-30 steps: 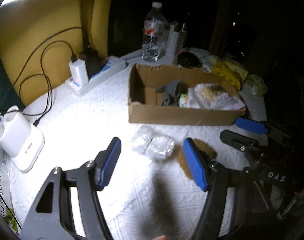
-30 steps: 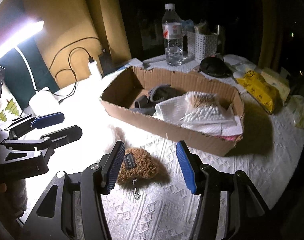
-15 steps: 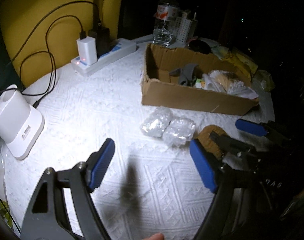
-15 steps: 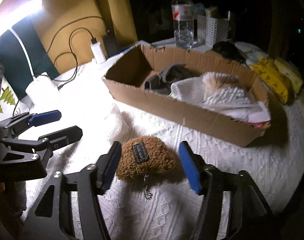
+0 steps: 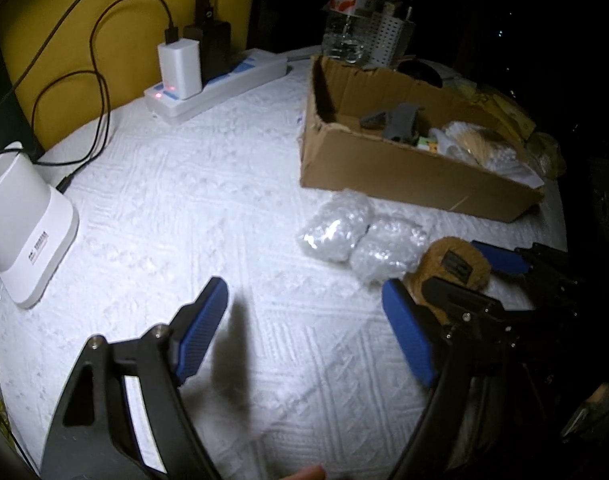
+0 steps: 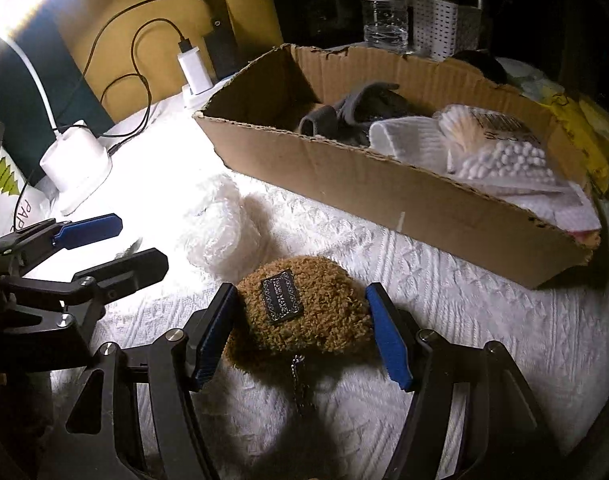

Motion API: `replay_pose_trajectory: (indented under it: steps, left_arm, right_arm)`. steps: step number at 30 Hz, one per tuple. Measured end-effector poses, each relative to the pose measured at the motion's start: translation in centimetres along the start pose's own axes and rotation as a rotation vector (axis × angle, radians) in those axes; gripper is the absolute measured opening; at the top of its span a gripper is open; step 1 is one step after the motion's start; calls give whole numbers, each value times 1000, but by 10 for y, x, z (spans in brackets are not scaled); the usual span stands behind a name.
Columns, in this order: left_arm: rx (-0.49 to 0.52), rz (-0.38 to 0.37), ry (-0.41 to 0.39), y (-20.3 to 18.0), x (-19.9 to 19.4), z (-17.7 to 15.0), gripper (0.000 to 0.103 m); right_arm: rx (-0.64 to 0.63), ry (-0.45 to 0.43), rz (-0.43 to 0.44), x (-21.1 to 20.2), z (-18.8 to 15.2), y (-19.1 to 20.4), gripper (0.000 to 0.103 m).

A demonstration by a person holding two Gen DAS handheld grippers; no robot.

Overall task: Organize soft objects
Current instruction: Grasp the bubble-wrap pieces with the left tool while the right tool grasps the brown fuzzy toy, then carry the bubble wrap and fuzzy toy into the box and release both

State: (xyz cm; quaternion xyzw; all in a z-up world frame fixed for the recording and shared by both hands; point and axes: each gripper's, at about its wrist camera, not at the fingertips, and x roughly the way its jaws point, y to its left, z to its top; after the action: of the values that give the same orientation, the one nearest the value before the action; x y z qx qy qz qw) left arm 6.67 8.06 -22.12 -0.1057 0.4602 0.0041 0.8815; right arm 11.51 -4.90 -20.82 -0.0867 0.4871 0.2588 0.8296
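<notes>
White tablecloth (image 5: 224,208); right gripper (image 6: 300,332) fingers wide, flanking brown pouch (image 6: 304,316); chain visible right view only.

Ahead of me the table (image 5: 192,200) lies bare toward the power strip (image 5: 220,84); the cardboard box (image 6: 384,192) and plastic-wrapped bundles (image 5: 360,236) block the right.
</notes>
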Motion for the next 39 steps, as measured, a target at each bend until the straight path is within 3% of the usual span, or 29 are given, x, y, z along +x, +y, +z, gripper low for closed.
replay_pose_trajectory:
  steps: [7,9,17,26,27,29,31,39]
  left_arm:
    - [23,4,-6,-10,1,5,83]
    - [31,-5,-11,-15,1,9,88]
    - [53,-17,-25,-31,16,22,92]
    - [76,-21,10,-37,41,25,91]
    - [80,-19,8,-38,42,24,90]
    - [91,-21,13,-40,44,22,73]
    - [106,-8,12,-43,43,21,65]
    - [126,-19,-21,-51,28,20,59]
  right_arm:
    - [-22,1,30,-2,-3,-3,52]
    - [-18,-7,33,-6,-4,-7,50]
    - [10,-46,-19,-27,-6,-29,50]
    - [61,-78,-39,-43,-11,-53,50]
    - [63,-79,-39,-45,-11,-54,50]
    - [68,-85,-37,-47,-12,-56,50]
    - [72,-91,-37,-50,-13,-58,50]
    - [70,-108,-36,-61,-15,-58,50]
